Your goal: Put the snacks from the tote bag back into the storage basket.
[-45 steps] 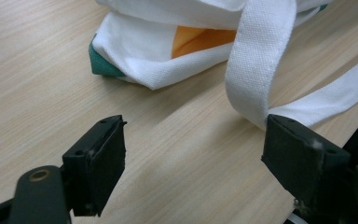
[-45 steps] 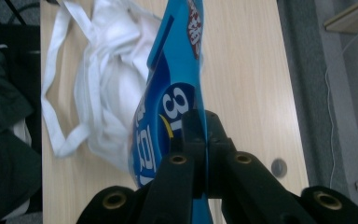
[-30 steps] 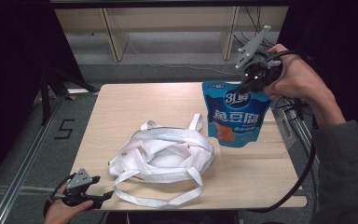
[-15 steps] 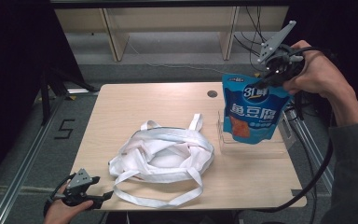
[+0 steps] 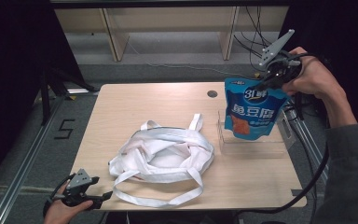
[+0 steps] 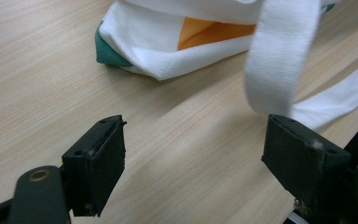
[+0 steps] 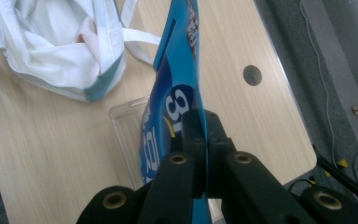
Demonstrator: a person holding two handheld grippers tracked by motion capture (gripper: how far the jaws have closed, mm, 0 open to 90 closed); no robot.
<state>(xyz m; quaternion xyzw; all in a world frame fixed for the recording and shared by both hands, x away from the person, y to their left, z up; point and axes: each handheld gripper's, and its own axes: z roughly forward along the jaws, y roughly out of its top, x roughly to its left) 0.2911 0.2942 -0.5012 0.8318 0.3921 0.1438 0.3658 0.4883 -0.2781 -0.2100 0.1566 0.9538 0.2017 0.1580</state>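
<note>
Holding one blue pouch [image 5: 252, 111], right gripper [image 5: 271, 81], one white bag [image 5: 165, 151]

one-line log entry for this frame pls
right claw: shut on snack bag, above clear tray | left claw: open, holding nothing | cloth bag: on table

A lab or recording studio is suggested rather than a home. A plain wooden table [image 5: 135, 105] with a cable hole [image 5: 212, 93] is set on a grey floor, flanked by metal rails [image 5: 25, 163]. A taped numeral [image 5: 64, 129] is seen on the floor, black curtains [image 5: 14, 56] are hung at the sides, and loose cables [image 5: 249, 42] are trailed behind bare shelving [image 5: 168, 28]
</note>
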